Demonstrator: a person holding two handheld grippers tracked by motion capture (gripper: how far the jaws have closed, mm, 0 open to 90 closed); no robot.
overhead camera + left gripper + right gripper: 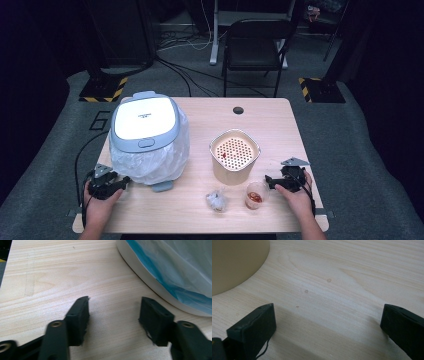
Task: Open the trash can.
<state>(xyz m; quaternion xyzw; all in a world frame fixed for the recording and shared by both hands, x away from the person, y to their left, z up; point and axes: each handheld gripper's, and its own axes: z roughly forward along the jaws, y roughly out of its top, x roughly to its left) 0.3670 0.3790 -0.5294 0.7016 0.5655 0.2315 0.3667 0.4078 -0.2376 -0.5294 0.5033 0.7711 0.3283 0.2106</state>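
We rest both grippers on the pale wooden worktop (280, 120), left gripper (113, 312) and right gripper (328, 322) jaws spread, pinching nothing.

A pale wooden bench (280, 120), with a dark round hole (238, 110) near its far edge, carried a lidded bin (145, 125) lined with a clear plastic bag at the left and a beige container (234, 159) with a perforated insert near the middle. Near the front edge lay a crumpled wrapper (216, 199) just beside a small cup (254, 195) of red contents.
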